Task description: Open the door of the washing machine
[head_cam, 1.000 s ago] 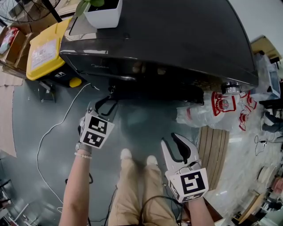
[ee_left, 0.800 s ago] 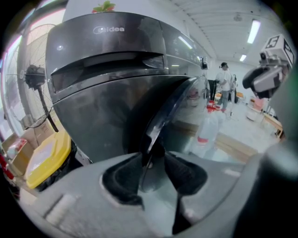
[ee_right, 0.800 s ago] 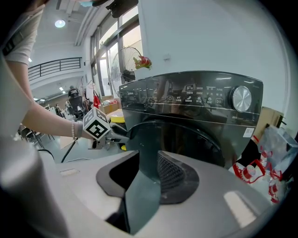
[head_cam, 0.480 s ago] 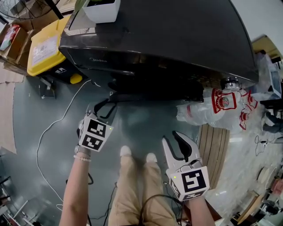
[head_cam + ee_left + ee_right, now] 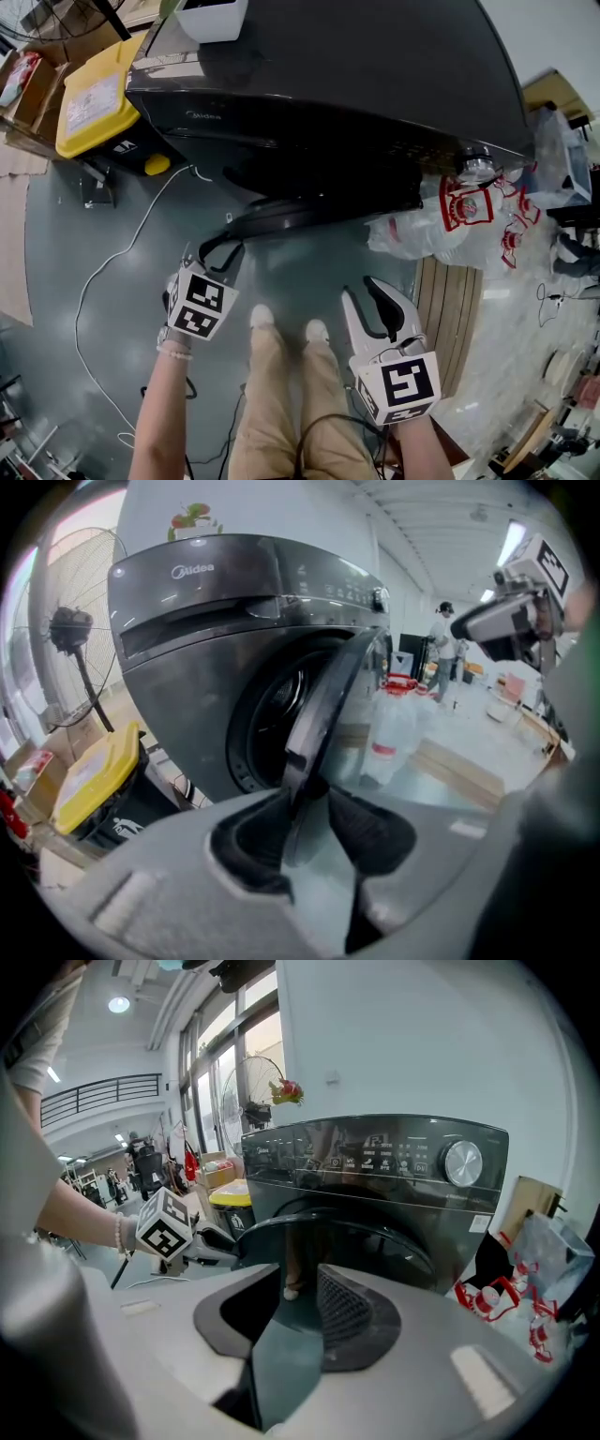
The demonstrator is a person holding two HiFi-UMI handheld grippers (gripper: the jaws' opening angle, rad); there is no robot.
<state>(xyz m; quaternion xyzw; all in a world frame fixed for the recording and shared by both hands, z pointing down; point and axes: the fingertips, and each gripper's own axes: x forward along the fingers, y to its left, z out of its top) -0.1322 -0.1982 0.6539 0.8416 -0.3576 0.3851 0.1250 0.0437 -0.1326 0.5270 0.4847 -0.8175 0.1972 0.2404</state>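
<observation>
The dark grey washing machine [image 5: 328, 84] fills the top of the head view. Its round door [image 5: 319, 208] stands partly swung out from the drum opening. My left gripper [image 5: 217, 247] is at the door's free edge. In the left gripper view the door's rim [image 5: 323, 705] runs down between the two pads, and my left gripper [image 5: 307, 794] has just been closing on it. My right gripper [image 5: 370, 298] hangs open and empty to the right, away from the machine. From the right gripper view [image 5: 298, 1283] the glass door [image 5: 366, 1241] shows ajar below the control panel.
A yellow-lidded bin [image 5: 94, 98] stands left of the machine, and a white cable [image 5: 103, 272] trails over the grey floor. Clear bags with red print [image 5: 469, 220] and a wooden pallet [image 5: 450, 309] lie at the right. The person's feet [image 5: 281, 323] are between the grippers.
The door has swung further out from the machine. My left gripper has drawn back toward the person with the rim between its jaws. The right gripper has barely moved.
</observation>
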